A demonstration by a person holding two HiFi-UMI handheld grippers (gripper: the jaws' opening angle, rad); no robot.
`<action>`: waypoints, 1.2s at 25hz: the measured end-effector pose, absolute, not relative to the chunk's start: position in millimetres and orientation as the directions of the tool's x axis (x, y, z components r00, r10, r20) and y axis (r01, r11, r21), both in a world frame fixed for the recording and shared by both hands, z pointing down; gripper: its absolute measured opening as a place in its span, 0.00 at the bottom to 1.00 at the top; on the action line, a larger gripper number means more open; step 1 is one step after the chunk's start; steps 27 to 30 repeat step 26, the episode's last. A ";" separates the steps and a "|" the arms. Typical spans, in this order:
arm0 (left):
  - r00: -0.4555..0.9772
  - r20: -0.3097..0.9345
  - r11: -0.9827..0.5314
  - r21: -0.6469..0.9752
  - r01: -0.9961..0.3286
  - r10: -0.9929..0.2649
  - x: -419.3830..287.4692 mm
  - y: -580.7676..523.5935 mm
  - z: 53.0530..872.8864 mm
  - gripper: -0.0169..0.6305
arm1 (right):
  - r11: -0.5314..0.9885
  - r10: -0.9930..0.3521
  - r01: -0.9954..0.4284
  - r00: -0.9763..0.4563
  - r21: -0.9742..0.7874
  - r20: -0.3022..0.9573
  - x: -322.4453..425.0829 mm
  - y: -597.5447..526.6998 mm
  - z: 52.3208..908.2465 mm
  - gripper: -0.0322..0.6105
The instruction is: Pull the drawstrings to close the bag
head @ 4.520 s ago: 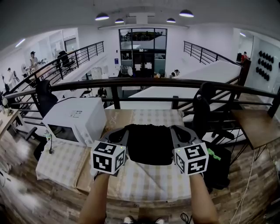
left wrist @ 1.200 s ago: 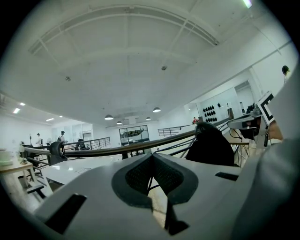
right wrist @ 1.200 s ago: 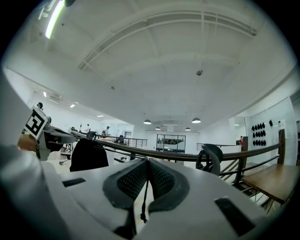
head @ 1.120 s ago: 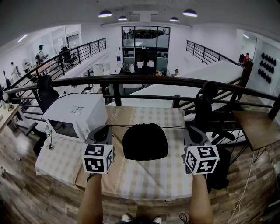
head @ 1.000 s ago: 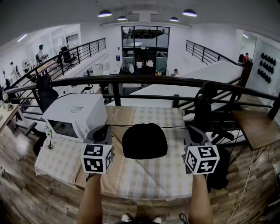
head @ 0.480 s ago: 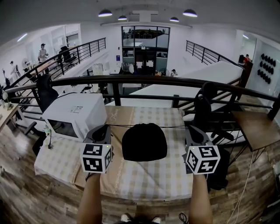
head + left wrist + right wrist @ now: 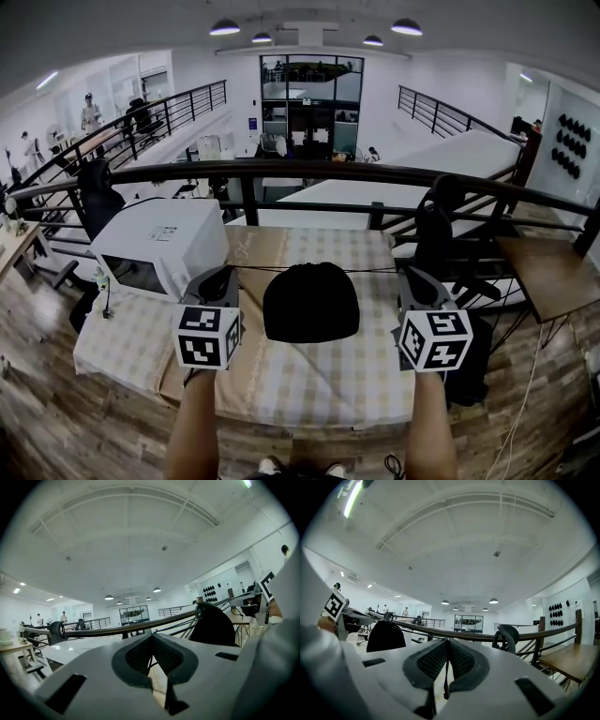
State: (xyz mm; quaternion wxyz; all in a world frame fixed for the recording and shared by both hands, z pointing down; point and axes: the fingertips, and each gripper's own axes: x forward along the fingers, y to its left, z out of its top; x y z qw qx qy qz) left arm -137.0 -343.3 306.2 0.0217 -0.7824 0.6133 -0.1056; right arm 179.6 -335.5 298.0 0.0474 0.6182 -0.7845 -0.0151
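Over the checked table point(image 7: 309, 389), between my two grippers, sits the black bag point(image 7: 310, 302). It is a rounded lump at the middle, and I can't tell if it rests on the cloth or hangs just above it.

My left gripper point(image 7: 225, 274) is just left of the bag and my right gripper point(image 7: 409, 274) just right of it. Both are apart from the fabric, and their marker cubes face me. The drawstrings point(image 7: 375, 272) run as one thin straight line across the bag's top, out to each gripper, and look taut.

In the left gripper view, my left gripper point(image 7: 151, 635) has its jaws pressed together with a thin dark cord point(image 7: 148, 663) pinched between the pads. The bag point(image 7: 213, 625) is off to the right there.

In the right gripper view, my right gripper point(image 7: 447, 638) is the same, jaws together and clamped on a cord point(image 7: 446, 673) that drops down between the pads. The bag point(image 7: 386, 637) is off to the left there.

A white microwave point(image 7: 164, 246) stands on the table's left side, near the left gripper but not touching it. A dark railing point(image 7: 309, 173) crosses behind the table.
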 end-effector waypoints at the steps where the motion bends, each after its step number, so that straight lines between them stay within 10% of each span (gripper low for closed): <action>1: 0.226 0.139 -0.247 -0.164 -0.955 -0.964 -136.9 -344.0 306.8 0.07 | 0.234 -0.972 -0.969 -0.230 0.083 0.057 179.7 -335.9 298.7 0.08; 30: 0.212 0.147 -0.233 -0.151 -0.961 -0.966 -140.4 -342.6 308.2 0.07 | 0.241 -0.970 -0.967 -0.237 0.081 0.049 177.2 -335.6 295.7 0.08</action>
